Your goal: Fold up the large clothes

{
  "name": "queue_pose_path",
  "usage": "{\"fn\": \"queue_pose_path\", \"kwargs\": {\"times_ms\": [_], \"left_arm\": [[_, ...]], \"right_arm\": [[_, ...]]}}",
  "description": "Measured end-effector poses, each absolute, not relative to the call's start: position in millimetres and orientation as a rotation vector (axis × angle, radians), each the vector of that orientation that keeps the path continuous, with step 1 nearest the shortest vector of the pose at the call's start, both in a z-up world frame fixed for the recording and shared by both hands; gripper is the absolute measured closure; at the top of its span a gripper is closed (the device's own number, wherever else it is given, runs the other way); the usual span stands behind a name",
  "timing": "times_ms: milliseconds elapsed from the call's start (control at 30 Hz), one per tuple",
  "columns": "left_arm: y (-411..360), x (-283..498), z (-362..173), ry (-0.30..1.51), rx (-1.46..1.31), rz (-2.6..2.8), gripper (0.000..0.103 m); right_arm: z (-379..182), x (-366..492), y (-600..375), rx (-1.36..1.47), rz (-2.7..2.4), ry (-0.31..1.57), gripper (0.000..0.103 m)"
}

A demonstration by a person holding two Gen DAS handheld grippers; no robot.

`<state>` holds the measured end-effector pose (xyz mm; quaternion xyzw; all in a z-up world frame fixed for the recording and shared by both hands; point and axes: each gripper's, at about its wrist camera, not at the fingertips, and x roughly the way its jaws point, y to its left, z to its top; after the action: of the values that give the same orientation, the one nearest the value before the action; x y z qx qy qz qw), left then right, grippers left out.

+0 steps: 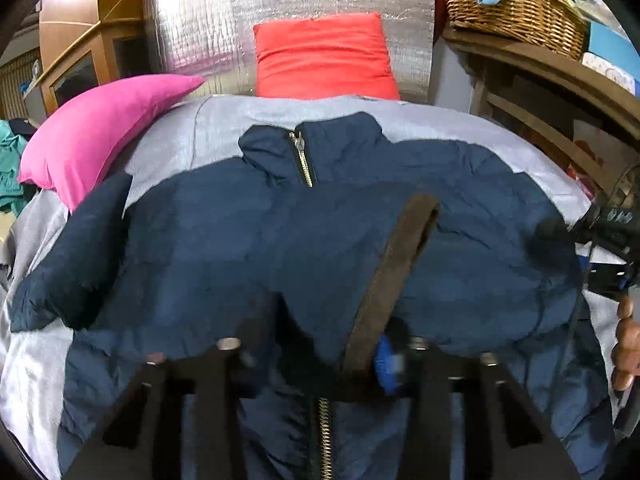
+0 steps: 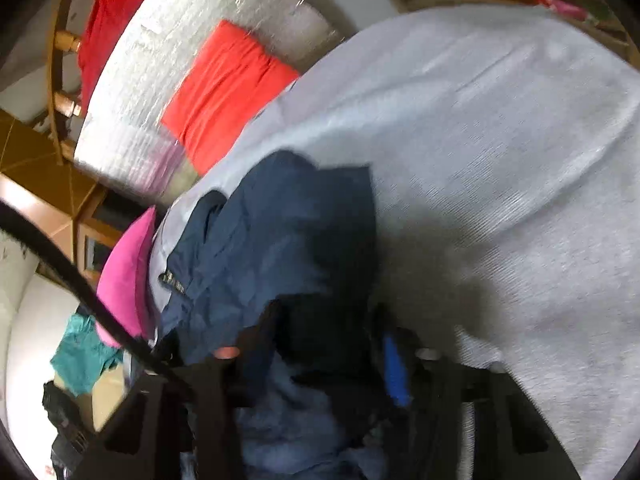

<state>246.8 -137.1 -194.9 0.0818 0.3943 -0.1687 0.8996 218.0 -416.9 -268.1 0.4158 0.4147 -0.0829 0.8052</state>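
A large navy puffer jacket (image 1: pixel 248 248) lies spread front-up on a grey sheet (image 1: pixel 224 120), its collar and zipper (image 1: pixel 303 158) toward the far end. My left gripper (image 1: pixel 320 364) is shut on the jacket's bottom hem by the brown-lined front flap (image 1: pixel 394 276). My right gripper (image 2: pixel 320 356) is shut on a lifted part of the same jacket (image 2: pixel 280 232), at its right side; it also shows at the right edge of the left wrist view (image 1: pixel 612 240). The left sleeve (image 1: pixel 76 256) lies out to the left.
A pink pillow (image 1: pixel 100 128) and a red pillow (image 1: pixel 324 56) lean at the bed's far end against a silver foil panel (image 1: pixel 248 4). A wicker basket (image 1: pixel 516 4) sits on a wooden shelf at right. Teal clothes (image 2: pixel 84 352) lie at left.
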Motion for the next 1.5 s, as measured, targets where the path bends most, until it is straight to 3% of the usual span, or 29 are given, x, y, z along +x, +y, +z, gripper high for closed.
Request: {"fn": "queue_pose_path", "kwargs": {"times_ms": [67,167,433,633,800,867,933,967,1167,1500], "left_arm": [[-128,248,-187,0.807,0.144,-0.372,0.079],[-101,255,-169,0.786,0.058,-0.393,0.084],[-23,263,-143,0.745,-0.093,-0.367,0.09],[14,276,-156,0.801,-0.108,-0.293,0.09],[33,280,-167,0.853,-0.047,-0.195,0.081],[44,276,-160,0.832,-0.057,-0.203,0.059],[61,270,-152,0.784,-0.075,-0.174,0.043],[73,266,-147,0.753,-0.085,-0.142,0.041],[141,273,-153,0.767,-0.203,0.024,0.037],[246,288,-206,0.881,-0.58,0.19,0.036]], "right_arm": [[-264,222,-407,0.818,-0.196,0.892,0.075],[-252,218,-401,0.774,-0.213,0.857,0.083],[-225,205,-393,0.706,-0.283,0.765,0.088],[-226,208,-389,0.67,-0.314,0.808,0.089],[-231,213,-389,0.66,-0.366,0.889,0.079],[-221,208,-389,0.651,-0.386,0.868,0.063],[-210,203,-388,0.624,-0.417,0.82,0.054],[-200,198,-385,0.593,-0.436,0.783,0.054],[-174,199,-334,0.449,-0.301,0.707,0.058],[-244,242,-271,0.41,-0.105,1.003,0.06]]}}
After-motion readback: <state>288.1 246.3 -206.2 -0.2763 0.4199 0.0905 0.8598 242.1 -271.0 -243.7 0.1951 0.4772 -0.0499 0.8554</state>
